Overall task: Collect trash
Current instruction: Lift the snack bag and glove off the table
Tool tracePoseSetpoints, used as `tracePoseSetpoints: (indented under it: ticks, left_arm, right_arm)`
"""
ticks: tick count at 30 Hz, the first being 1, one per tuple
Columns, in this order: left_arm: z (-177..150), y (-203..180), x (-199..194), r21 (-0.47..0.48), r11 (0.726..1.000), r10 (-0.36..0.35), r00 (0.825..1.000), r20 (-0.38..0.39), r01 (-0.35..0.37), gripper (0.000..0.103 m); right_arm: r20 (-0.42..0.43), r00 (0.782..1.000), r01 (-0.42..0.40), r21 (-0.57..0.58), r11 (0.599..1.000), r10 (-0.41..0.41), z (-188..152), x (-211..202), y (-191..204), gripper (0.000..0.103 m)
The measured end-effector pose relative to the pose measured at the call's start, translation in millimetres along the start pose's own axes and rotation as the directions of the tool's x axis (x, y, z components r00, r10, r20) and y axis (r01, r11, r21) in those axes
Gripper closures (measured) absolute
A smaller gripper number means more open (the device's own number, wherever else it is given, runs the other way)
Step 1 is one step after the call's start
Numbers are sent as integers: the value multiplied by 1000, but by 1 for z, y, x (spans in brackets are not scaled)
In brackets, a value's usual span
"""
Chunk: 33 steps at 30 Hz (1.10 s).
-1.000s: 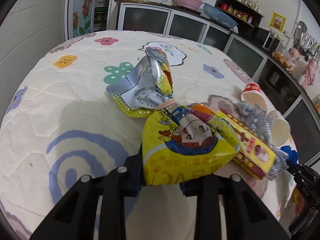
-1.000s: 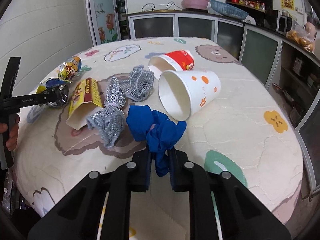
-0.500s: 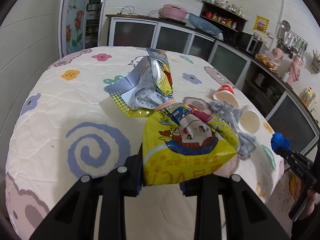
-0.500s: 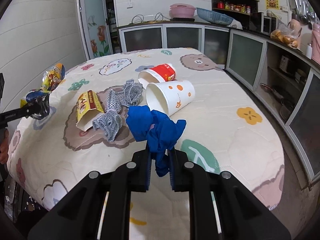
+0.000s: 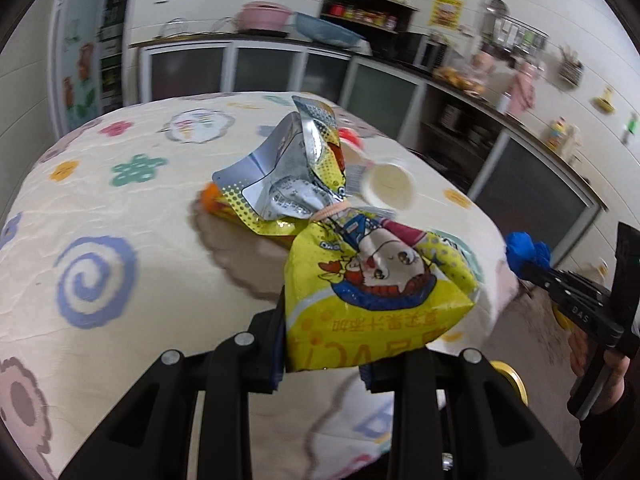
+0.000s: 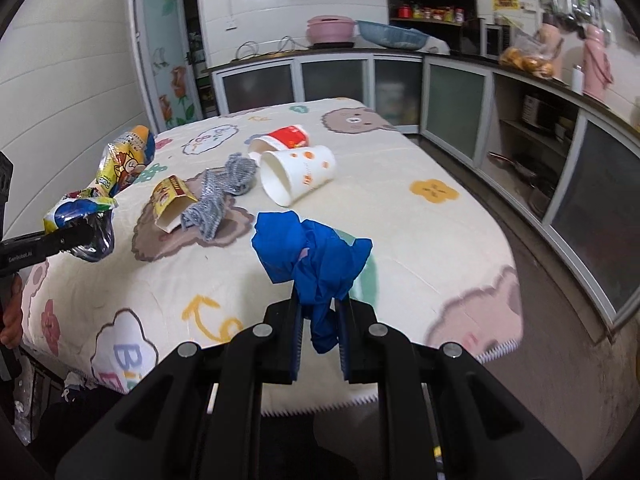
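Left tongs (image 5: 324, 364) clamp a yellow snack bag (image 5: 376, 292) — right tongs (image 6: 318, 344) pinch what looks like a blue glove (image 6: 312, 256) — above the tabletop (image 6: 420, 232).

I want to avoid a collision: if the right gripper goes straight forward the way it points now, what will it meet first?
The right gripper, shut on the blue glove, points over the table. The white paper cup lies nearest that line, though depth is unclear and it may pass above.

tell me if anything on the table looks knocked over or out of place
Two paper cups lie tipped on their sides: the white cup and the red cup behind it. A yellow carton lies open-ended beside crumpled silver mesh.
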<state>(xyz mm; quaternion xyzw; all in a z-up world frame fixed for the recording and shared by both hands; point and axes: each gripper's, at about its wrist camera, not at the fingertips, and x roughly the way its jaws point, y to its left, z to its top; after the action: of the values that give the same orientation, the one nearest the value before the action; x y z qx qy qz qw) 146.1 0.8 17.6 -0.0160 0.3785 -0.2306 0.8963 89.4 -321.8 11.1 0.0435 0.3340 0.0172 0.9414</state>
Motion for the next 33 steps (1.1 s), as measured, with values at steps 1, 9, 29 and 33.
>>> tracePoseSetpoints:
  ticks: [1,9,29,33]
  left_arm:
    - [-1,-7,1,11,1000,-12,1000,-3,12,77]
    - [-14,-78,20,117,983,-136,989,-66,143,77]
    - [-67,-250,64,375,815,-321,883,-343,442,76]
    - [-80,-274,72,399,781,-321,858,-401,480,76]
  right_arm:
    - [2,1000,7,9,1000,-7,-3,-4,-4,89]
    - [15,995,93,86,992,-95,-33,-47,-43,89]
    - [-105,946,324,298,898,-306,-139,-121,-138,89]
    - [-144,932,363,326,873,-333,-163,-128,-151,89]
